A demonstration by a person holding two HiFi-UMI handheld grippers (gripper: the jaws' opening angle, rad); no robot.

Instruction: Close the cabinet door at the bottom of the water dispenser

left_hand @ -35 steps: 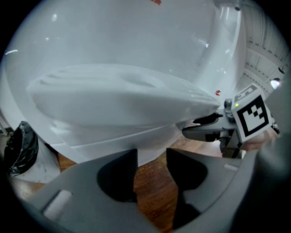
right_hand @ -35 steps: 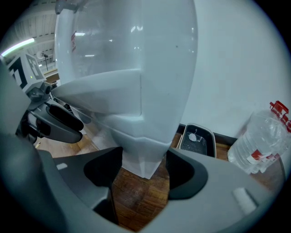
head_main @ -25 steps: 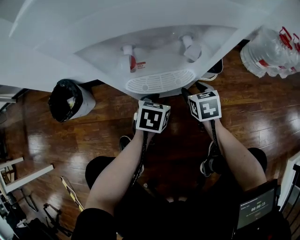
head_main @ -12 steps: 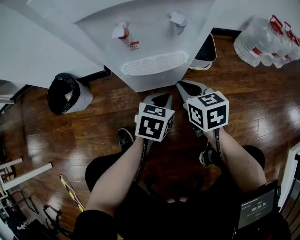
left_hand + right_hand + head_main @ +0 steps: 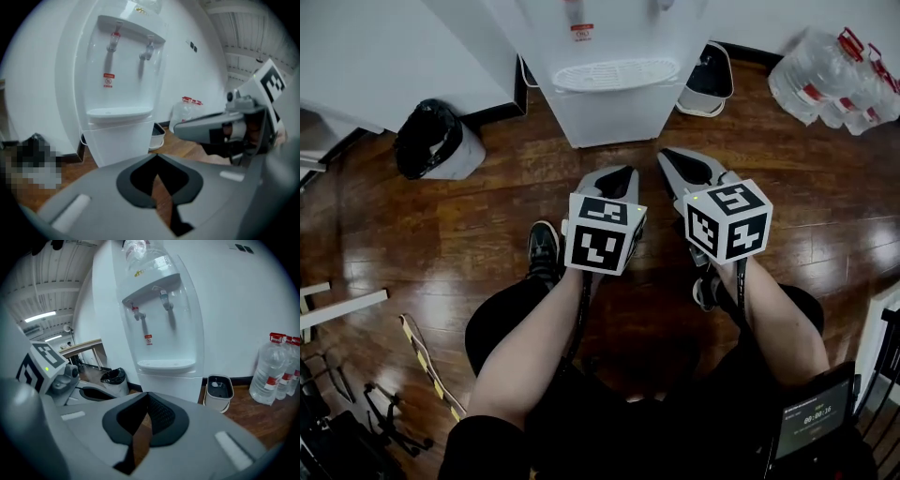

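The white water dispenser [image 5: 609, 56] stands at the top of the head view, with its bottom cabinet door [image 5: 614, 117] lying flush with the body. The same door shows in the left gripper view [image 5: 122, 143] and in the right gripper view [image 5: 171, 385]. My left gripper [image 5: 623, 173] is shut and holds nothing, hovering over the wooden floor a short way in front of the dispenser. My right gripper [image 5: 670, 155] is beside it, also shut and holding nothing. Neither touches the dispenser. Their closed tips show in the left gripper view [image 5: 157, 157] and the right gripper view [image 5: 146, 394].
A bin with a black bag [image 5: 431, 141] stands left of the dispenser, and a small white bin [image 5: 708, 80] stands right of it. Several large water bottles [image 5: 834, 80] sit at the far right. The person's shoe [image 5: 544, 248] rests on the floor below my grippers.
Both grippers have drawn back from the dispenser's base and risen. The dispenser now lies further up the head view, with bare floor between it and the jaws.
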